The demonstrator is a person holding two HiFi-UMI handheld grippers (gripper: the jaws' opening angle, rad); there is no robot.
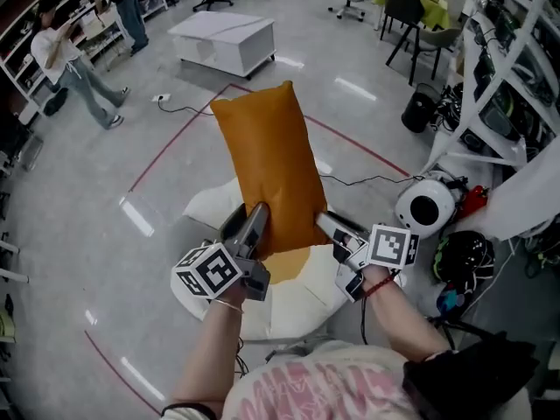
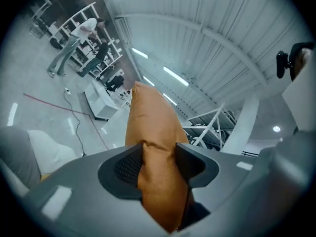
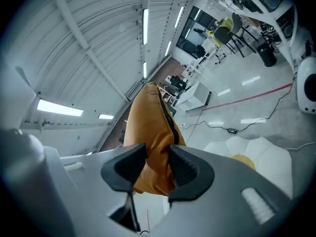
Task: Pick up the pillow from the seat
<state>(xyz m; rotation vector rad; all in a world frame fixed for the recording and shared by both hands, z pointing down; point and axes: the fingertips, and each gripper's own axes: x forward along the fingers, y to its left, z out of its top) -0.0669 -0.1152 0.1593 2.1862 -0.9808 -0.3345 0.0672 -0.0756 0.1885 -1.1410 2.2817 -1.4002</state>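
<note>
An orange pillow (image 1: 265, 164) is held up in the air above the white seat (image 1: 289, 300), standing on its lower edge. My left gripper (image 1: 255, 226) is shut on the pillow's lower left corner, and my right gripper (image 1: 325, 224) is shut on its lower right corner. Seen along the left gripper (image 2: 157, 167), the orange pillow (image 2: 153, 132) is pinched between the dark pads and rises away from them. The right gripper (image 3: 157, 164) squeezes the same orange pillow (image 3: 153, 127), whose dark zip runs along one side. A second orange cushion (image 1: 284, 263) lies on the seat below.
A white low table (image 1: 223, 40) stands on the grey floor ahead. Black chairs (image 1: 420, 33) and shelving (image 1: 503, 68) are at the right, with a white round robot head (image 1: 426, 206) and helmets beside the seat. Two people (image 1: 74, 68) stand at the far left by shelves. Red tape and cables cross the floor.
</note>
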